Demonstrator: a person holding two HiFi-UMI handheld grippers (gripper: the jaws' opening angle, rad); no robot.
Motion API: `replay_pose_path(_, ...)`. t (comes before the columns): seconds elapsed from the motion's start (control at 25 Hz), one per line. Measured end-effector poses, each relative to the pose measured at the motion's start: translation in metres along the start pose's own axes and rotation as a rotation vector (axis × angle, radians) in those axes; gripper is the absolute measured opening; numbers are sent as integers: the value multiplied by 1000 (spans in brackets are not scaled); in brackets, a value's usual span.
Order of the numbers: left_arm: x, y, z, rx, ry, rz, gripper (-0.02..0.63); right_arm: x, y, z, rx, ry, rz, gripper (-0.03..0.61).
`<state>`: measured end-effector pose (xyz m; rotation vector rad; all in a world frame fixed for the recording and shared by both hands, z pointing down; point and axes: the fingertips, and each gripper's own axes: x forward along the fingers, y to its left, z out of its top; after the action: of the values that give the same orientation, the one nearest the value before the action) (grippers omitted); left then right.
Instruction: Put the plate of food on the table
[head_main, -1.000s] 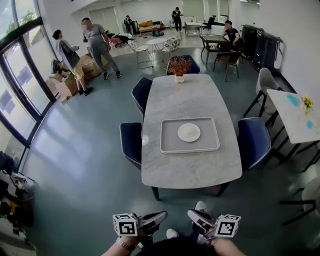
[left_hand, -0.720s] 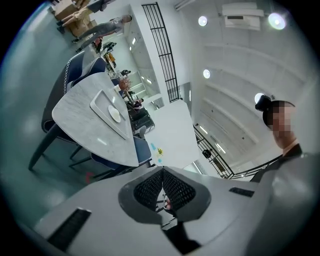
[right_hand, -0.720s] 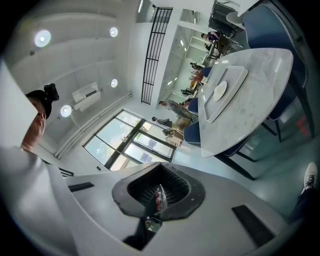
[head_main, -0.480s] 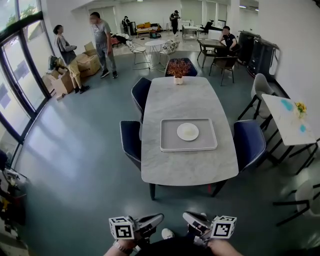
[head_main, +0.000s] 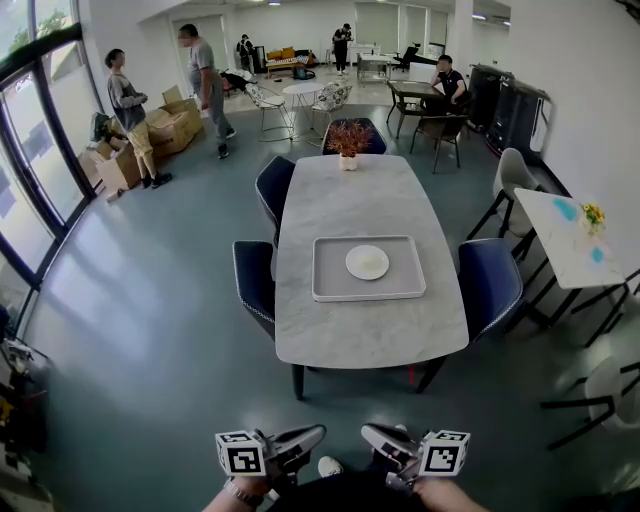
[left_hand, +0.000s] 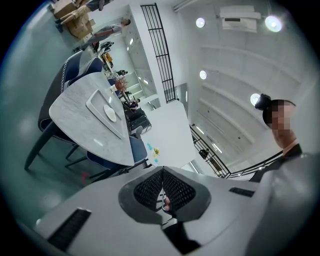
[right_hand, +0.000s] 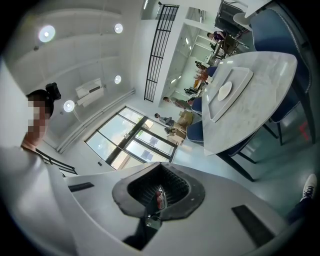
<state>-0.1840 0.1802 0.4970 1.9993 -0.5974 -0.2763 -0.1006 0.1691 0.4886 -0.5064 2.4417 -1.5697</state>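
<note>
Sitting on tray (head_main: 335, 278), plate (head_main: 367, 262), left gripper (left_hand: 162, 174) closed

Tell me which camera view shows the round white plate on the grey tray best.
The head view: it looks down on the round white plate, whole, lying in the grey rectangular tray on the marble table. Both gripper views show it far off, small and slanted.

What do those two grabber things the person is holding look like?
The left tongs and the right tongs look the same. Each has a smooth, light grey shell that narrows to a wedge, with black ribbed pads inside the tips. At the back of each sits a white cube printed with black square markers. No cables show.
</note>
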Motion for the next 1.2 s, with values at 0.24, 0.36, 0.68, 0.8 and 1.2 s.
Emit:
replay_pose_path(0.24, 4, -5, -6, -9, -9, -4, 8, -6, -3, 3, -25, 2, -16, 11)
replay_pose_path(0.36, 3, -5, -9, -5, -3, 5, 8, -4, 1, 0, 10, -5, 8, 11)
replay_pose_path(0.68, -6, -4, -2, 8, -12, 23, 8, 1, 0, 0, -16, 12, -6, 11)
replay_pose_path(0.8, -13, -1, 7, 12, -37, 34, 8, 4, 0, 1, -42, 26, -9, 11)
replay_pose_path(1.2, -13, -2, 1, 25, -27, 30, 8, 5, -1, -3, -30, 42, -12, 11)
